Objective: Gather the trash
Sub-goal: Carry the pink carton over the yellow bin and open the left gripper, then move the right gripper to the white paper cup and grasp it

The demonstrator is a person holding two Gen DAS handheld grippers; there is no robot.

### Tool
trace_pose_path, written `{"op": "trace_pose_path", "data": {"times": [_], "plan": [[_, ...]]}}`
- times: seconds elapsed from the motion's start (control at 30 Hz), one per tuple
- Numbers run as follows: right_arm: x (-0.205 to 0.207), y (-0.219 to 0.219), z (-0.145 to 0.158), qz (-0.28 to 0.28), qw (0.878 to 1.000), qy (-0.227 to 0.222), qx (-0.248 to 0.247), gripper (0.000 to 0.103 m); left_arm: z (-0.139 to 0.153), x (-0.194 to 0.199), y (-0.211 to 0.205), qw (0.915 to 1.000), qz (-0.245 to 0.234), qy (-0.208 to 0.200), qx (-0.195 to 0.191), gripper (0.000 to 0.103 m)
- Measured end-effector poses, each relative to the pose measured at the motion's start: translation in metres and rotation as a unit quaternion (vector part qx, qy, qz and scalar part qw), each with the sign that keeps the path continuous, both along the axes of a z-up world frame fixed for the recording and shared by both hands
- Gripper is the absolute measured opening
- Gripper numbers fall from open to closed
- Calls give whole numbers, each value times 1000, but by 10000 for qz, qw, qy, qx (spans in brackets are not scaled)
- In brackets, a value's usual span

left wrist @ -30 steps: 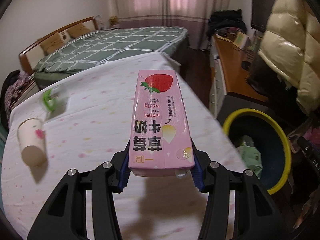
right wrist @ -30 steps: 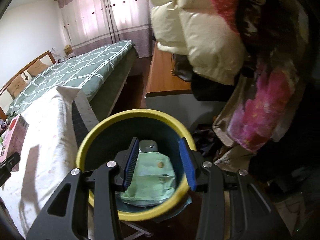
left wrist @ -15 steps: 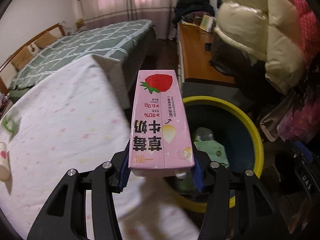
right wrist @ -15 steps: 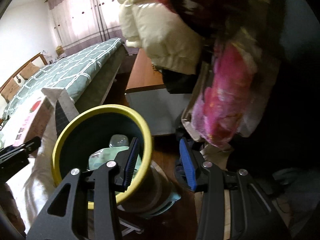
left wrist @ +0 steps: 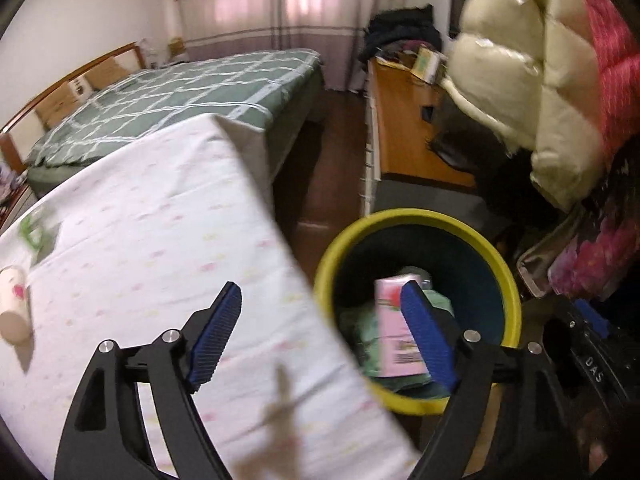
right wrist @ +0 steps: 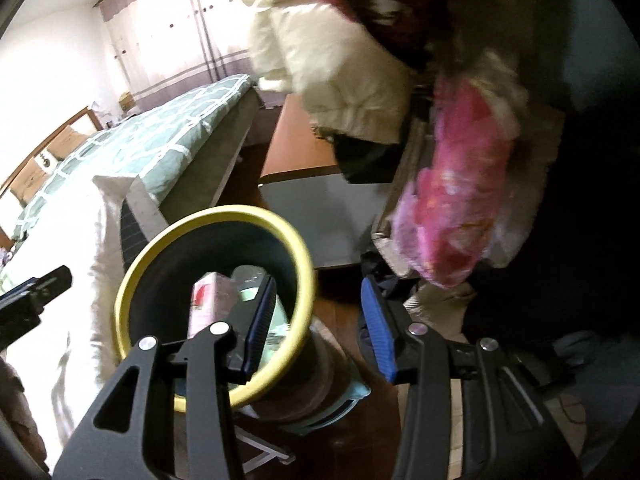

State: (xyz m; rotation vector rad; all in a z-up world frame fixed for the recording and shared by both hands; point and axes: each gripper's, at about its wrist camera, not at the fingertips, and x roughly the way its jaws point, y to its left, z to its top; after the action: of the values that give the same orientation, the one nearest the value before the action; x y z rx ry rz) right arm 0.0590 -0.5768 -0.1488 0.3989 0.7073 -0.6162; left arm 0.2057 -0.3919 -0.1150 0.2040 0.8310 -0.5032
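Observation:
The pink strawberry milk carton point(left wrist: 394, 328) stands inside the yellow-rimmed bin point(left wrist: 416, 218) on green trash; it also shows in the right wrist view point(right wrist: 206, 300) inside the bin point(right wrist: 212, 216). My left gripper point(left wrist: 320, 332) is open and empty, over the table's right edge beside the bin. My right gripper point(right wrist: 318, 320) is open and empty, above the bin's right rim and the floor. A paper cup point(left wrist: 14, 306) and a green-and-clear wrapper point(left wrist: 34, 232) lie on the white tablecloth at far left.
The table with the white dotted cloth point(left wrist: 160, 240) stands left of the bin. A bed with a green checked cover point(left wrist: 180, 96) is behind it. A wooden desk point(left wrist: 408, 120) and hanging jackets point(left wrist: 540, 80) are at the right.
My left gripper opened and let go of the milk carton, which dropped into the bin. The left gripper shifted left. The right gripper stayed open and swung slightly right of the bin.

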Motion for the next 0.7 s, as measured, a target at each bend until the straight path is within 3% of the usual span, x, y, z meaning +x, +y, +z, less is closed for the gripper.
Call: {"op": "trace_pose_path", "data": {"times": [0.33,0.47,0.7], "plan": [[38,51,10,560,9983,41,-142,43,22,10,134,9929,1117,-347,-209,87],[55,75,18,830,9963,27,-212,44,30,10,192,9854,1597,-507,-312,89],[97,142,35,1566,9871,-35,-336,44,31,15,291,9650,2508,-719,-281,90]]}}
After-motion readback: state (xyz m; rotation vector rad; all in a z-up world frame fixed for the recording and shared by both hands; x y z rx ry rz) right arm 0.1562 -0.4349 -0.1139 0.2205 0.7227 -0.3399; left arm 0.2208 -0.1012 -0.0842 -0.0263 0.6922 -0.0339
